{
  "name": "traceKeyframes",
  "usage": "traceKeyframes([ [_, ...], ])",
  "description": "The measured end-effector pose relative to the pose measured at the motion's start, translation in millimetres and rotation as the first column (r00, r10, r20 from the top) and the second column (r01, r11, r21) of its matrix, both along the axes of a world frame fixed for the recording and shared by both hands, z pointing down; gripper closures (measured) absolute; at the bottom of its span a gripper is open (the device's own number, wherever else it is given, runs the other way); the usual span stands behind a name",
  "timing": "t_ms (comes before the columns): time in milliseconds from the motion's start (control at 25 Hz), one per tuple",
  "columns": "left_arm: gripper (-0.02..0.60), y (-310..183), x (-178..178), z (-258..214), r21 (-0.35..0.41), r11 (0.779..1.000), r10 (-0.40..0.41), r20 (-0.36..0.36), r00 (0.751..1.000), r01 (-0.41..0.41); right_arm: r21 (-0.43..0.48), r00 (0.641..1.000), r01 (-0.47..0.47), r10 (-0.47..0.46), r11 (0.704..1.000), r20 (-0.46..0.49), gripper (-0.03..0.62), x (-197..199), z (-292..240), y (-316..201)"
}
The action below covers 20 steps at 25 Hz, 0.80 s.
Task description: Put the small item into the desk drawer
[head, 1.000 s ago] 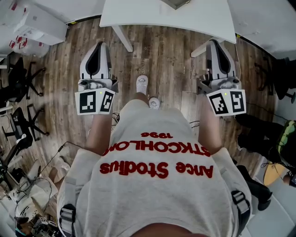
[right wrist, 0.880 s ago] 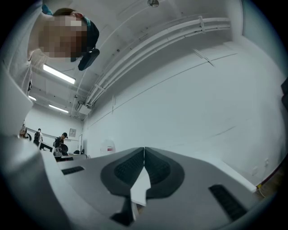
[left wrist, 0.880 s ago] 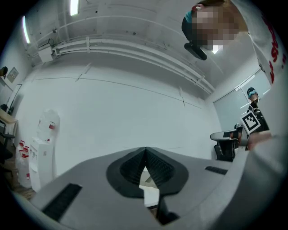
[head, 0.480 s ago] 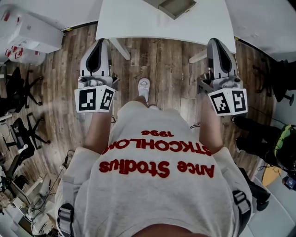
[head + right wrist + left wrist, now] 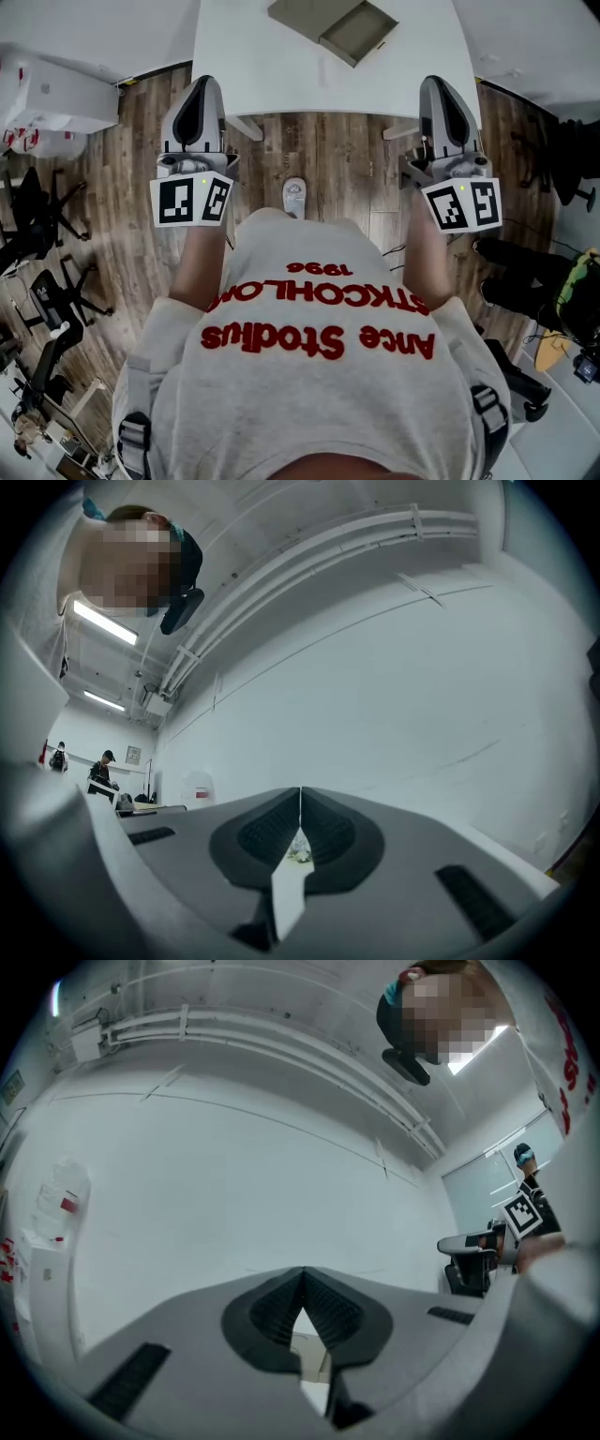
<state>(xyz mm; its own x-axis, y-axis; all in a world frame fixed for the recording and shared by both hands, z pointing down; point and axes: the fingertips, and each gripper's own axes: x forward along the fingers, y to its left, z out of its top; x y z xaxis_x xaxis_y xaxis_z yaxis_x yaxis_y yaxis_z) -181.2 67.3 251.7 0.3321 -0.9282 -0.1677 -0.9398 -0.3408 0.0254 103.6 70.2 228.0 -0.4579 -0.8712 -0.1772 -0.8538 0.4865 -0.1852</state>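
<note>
**Both jaws closed and empty, facing the counter**

The left gripper (image 5: 302,1277) and the right gripper (image 5: 300,795) have their jaws pressed together, with nothing between them. Beyond them lies the white counter (image 5: 262,66), with the open desk drawer (image 5: 336,28) at its far side. The small item I cannot find for sure; a pale speck (image 5: 298,853) past the right jaws may be it. Risk: arriving with closed jaws would push it away instead of gripping it.
</note>
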Motion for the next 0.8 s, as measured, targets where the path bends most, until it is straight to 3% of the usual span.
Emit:
traceKeyframes([
  [400,0.577,-43.6,-6.3,2.8,-0.012,0.999,0.034,-0.017,0.999,-0.034,-0.040,0.998,-0.052,0.053,0.998,0.024,0.588,6.1,6.2,-29.4],
  [800,0.577,-69.8,-4.9,19.5,-0.062,0.998,0.026,-0.024,0.999,-0.027,-0.093,0.999,-0.027,0.029,0.995,0.023,0.588,3.1,22.0,-62.3],
])
